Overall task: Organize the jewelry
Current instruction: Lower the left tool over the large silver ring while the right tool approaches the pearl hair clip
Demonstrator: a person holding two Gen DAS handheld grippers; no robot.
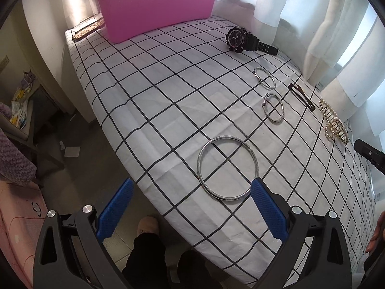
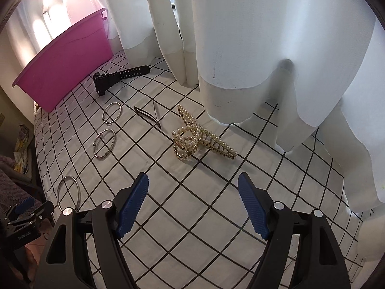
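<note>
1. Although a pink bin (image 1: 156, 7) stood at the far end of the checked tablecloth (image 1: 144, 110), every piece visible lay loose on the cloth, so the sorting looked barely begun; the bin's inside was hidden.
2. Left to gather were the large bangle (image 1: 227, 168), two smaller hoops (image 1: 274, 107) (image 1: 264, 78), a dark hair clip (image 1: 302, 96), the black watch (image 1: 240, 39) and the pearl claw clip (image 2: 199, 137).
3. The left gripper (image 1: 192, 192) hung spread wide and empty, one blue pad beside the large bangle's near rim.
4. The right gripper (image 2: 193, 187) was likewise agape, holding nothing, aimed at the pearl claw clip just ahead.
</note>
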